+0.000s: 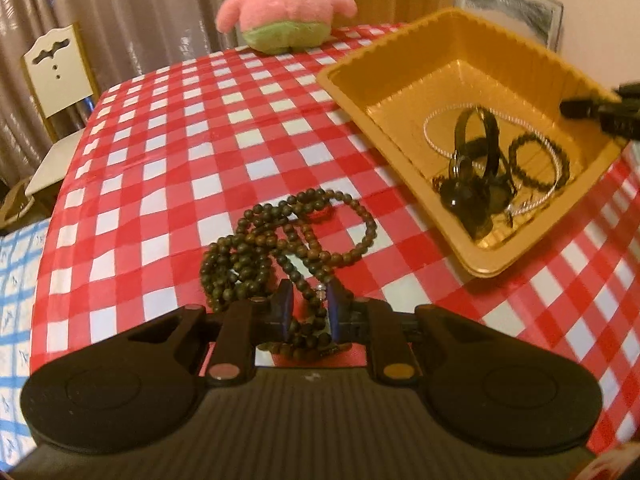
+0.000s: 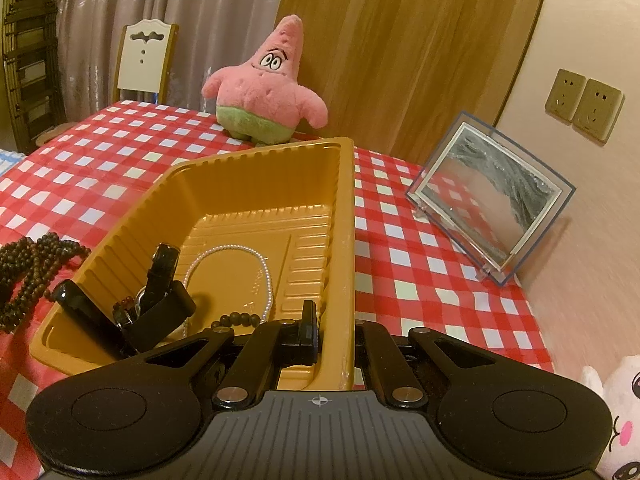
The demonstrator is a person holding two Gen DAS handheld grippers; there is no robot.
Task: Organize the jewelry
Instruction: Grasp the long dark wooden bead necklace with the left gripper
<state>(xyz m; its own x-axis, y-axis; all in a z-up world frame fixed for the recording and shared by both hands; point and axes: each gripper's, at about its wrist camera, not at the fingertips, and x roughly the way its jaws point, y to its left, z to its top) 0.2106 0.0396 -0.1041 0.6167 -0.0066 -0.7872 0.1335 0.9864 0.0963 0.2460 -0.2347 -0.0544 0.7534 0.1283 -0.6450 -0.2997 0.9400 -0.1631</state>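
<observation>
Left gripper (image 1: 310, 300) straddling a strand of the wooden bead necklace (image 1: 288, 236), jaws part-spread, contact not clear. Necklace heaped on checkered cloth just left of the gold tray (image 1: 472, 256), loops running toward it. Right gripper (image 2: 334, 328) pinching the tray's right wall, steadying

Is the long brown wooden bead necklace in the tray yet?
Out. The brown wooden bead necklace lies heaped on the checked tablecloth beside the orange plastic tray.
</observation>
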